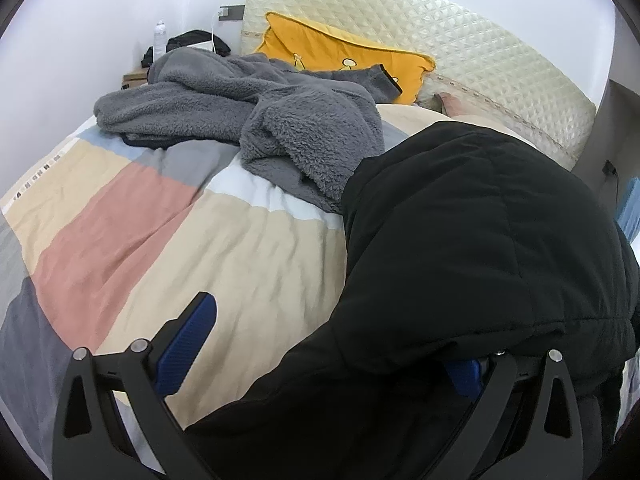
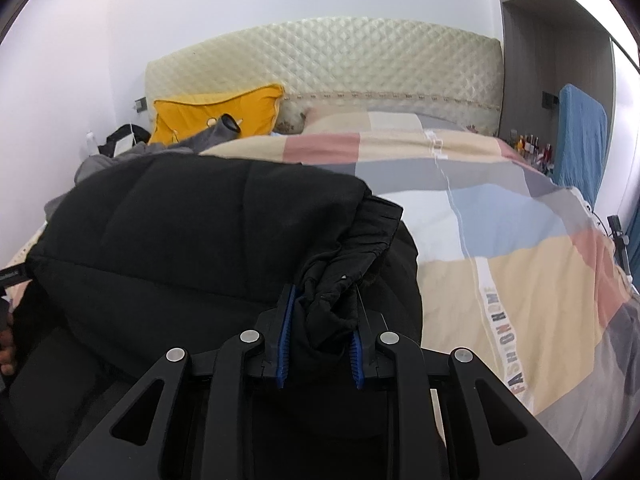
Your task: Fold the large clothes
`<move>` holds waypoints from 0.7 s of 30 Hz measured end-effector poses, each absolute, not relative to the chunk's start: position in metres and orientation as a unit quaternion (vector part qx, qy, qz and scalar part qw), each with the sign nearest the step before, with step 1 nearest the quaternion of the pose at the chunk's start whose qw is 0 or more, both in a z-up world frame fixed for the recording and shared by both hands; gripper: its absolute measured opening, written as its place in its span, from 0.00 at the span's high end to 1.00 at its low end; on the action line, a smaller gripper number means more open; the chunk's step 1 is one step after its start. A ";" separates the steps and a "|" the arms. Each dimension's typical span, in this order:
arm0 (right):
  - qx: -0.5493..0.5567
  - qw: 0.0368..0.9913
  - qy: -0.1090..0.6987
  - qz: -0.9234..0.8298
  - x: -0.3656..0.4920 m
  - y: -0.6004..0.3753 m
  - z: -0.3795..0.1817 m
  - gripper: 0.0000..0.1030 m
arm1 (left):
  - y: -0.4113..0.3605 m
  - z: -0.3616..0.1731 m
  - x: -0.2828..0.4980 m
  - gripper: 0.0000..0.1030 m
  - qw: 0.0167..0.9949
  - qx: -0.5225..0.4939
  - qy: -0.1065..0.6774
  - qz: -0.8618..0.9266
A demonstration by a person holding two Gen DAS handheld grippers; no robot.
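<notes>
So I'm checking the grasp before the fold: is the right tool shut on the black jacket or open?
Shut on it: the right tool has a bunched wad of the black jacket pinched between its blue pads.

Left gripper [image 1: 324, 354]: jaws spread wide, the left blue pad [image 1: 185, 350] bare and in full view, the right pad mostly hidden under black jacket [image 1: 480, 240] fabric that drapes over that side. Right gripper [image 2: 320, 336]: jaws drawn in close, both blue pads pressing a bunched fold of the jacket between them. A bit of the person's hand [image 2: 6, 344] shows at the left edge of the right wrist view.
</notes>
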State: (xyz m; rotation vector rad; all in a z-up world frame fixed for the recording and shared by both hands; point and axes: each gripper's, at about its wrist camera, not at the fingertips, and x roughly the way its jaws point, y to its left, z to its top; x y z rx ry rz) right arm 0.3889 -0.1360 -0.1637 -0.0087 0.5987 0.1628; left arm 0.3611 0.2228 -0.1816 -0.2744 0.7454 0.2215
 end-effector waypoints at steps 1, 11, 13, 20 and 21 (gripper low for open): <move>-0.003 0.952 0.297 0.080 0.391 -0.136 -0.167 0.80 | 0.222 -0.182 0.362 0.01 0.916 -0.131 0.362 0.107; -0.004 0.948 0.308 0.082 0.398 -0.132 -0.195 0.79 | 0.225 -0.195 0.366 0.01 0.907 -0.140 0.384 0.102; -0.009 0.948 0.308 0.078 0.398 -0.131 -0.193 0.73 | 0.224 -0.196 0.368 0.01 0.904 -0.131 0.392 0.106; 0.026 0.951 0.300 0.067 0.384 -0.140 -0.173 0.31 | 0.225 -0.188 0.363 0.01 0.902 -0.126 0.397 0.112; 0.026 0.952 0.297 0.068 0.381 -0.139 -0.170 0.31 | 0.224 -0.186 0.360 0.01 0.902 -0.128 0.398 0.113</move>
